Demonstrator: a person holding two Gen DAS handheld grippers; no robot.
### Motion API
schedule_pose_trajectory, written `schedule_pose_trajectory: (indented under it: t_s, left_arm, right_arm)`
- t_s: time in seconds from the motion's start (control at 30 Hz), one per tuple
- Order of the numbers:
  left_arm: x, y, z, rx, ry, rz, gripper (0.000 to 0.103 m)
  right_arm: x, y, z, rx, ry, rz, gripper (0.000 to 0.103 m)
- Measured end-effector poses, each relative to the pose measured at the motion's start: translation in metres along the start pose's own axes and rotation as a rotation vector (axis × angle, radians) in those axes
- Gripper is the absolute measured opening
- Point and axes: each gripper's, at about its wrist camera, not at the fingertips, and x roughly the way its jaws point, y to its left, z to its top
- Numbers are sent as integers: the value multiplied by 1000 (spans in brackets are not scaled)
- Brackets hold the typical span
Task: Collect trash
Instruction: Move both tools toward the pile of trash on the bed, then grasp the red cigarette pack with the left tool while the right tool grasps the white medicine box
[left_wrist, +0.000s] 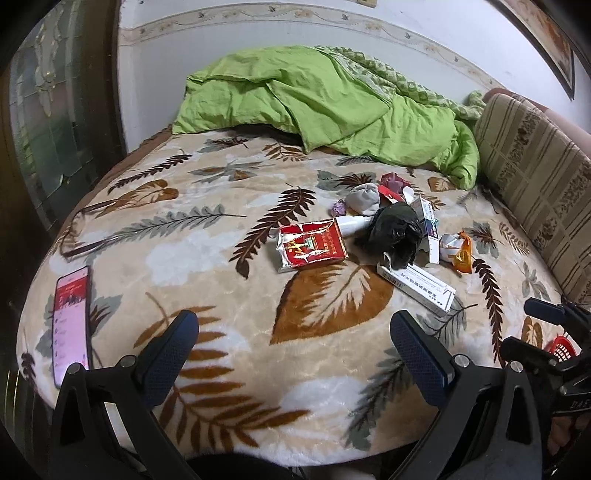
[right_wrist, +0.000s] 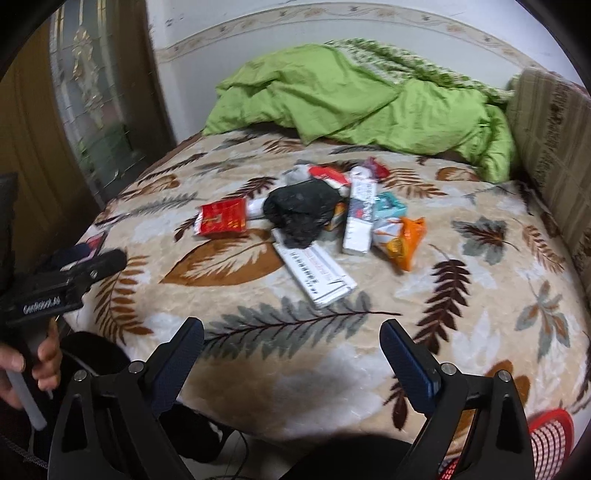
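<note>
Right now both tools hover over the near edge of the bed, each spread wide and holding nothing: the left tool and the right tool. Toward the middle of the bed lies the heap of trash: a red cigarette pack on its left side, a crumpled black bag touching a long white box that points at the near edge, another white box just beside it, and an orange wrapper on the right side. A phone rests at the near left edge, well apart from the heap. A green quilt is bunched along the far edge. A red basket shows at the near right corner
</note>
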Motion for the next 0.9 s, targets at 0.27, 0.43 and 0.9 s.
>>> schedule_pose_trajectory:
  t_s: [0.27, 0.43, 0.9]
  left_arm:
    - [43, 4, 37, 52, 39, -51, 86]
    - [85, 13, 65, 55, 91, -91, 83]
    - [168, 17, 91, 19, 194, -224, 83]
  right_arm:
    - [49, -6, 26, -78, 84, 21, 98]
    - [96, -25, 46, -24, 168, 56, 97]
    - [151, -28, 47, -15, 306, 49, 62]
